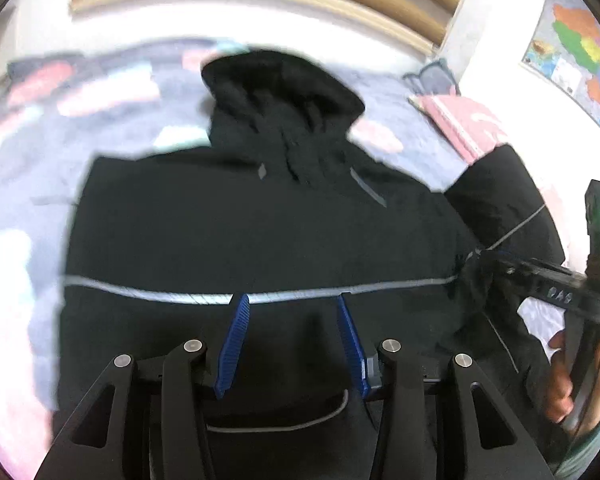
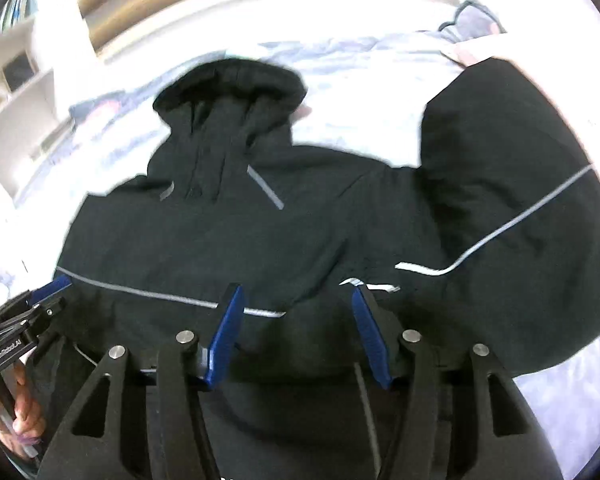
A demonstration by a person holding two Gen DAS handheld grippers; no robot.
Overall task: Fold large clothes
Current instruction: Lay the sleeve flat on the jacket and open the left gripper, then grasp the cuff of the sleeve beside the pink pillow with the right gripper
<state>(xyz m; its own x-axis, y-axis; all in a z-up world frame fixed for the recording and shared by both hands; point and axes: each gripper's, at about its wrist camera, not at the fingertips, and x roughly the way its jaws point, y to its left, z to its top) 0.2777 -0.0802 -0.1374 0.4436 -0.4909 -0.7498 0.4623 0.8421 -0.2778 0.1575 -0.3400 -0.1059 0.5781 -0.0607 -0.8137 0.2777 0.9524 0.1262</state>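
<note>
Black hooded jacket [image 1: 260,220] spread flat, grey piping; both grippers' jaws apart, empty.

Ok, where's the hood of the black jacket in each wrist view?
Left wrist: the hood sits top centre, above the jacket body.
Right wrist: the hood sits upper left of centre.
Shared landmark: the grey reflective stripe crossing the jacket just beyond the blue fingertips.
</note>
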